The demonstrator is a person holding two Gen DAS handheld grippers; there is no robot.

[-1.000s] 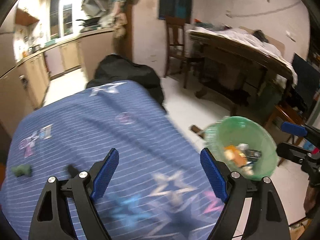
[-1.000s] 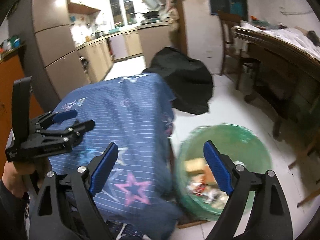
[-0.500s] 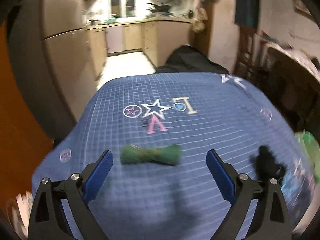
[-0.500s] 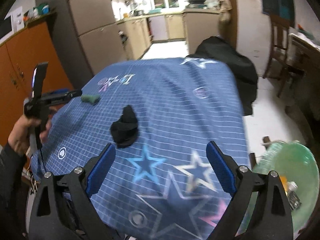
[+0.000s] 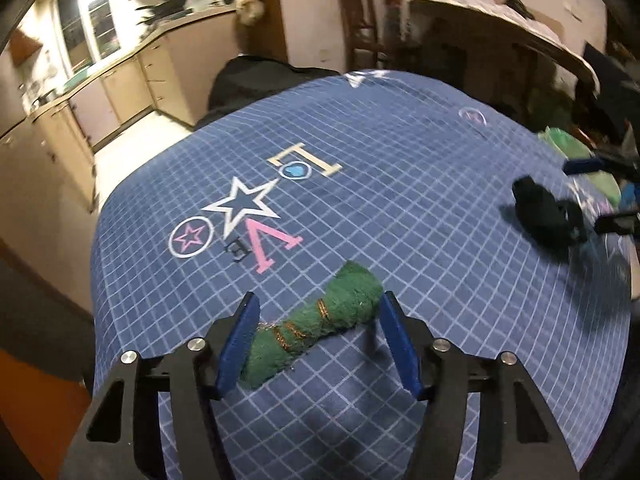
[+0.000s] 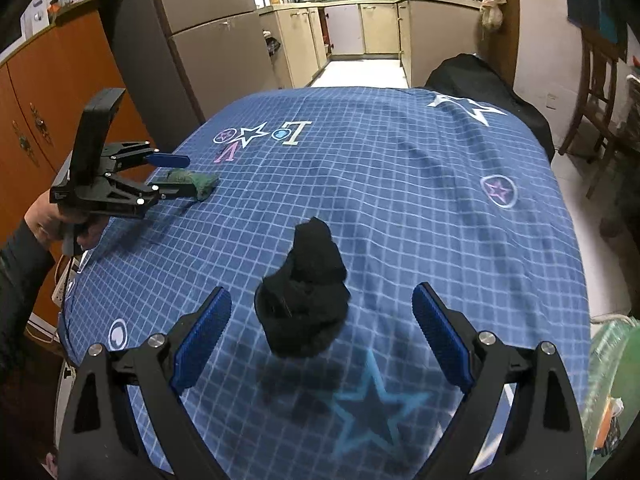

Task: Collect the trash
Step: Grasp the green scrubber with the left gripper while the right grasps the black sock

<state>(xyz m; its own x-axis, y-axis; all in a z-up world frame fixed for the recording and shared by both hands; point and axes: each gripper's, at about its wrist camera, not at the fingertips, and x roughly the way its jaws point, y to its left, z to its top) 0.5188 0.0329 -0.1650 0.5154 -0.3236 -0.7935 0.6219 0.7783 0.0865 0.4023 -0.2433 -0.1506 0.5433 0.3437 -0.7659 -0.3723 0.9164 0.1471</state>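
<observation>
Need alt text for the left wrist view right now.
Open left gripper straddles a green fuzzy roll lying on a blue grid tablecloth. A black crumpled wad sits far right, kitchen cabinets behind.

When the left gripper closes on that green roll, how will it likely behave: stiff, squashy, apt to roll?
The green roll looks fuzzy like cloth, so it will probably squash between the fingers. Its rounded shape might roll on the tablecloth if nudged. Probably light.

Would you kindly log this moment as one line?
left gripper: open, straddling green roll | right gripper: open, at black wad
</observation>
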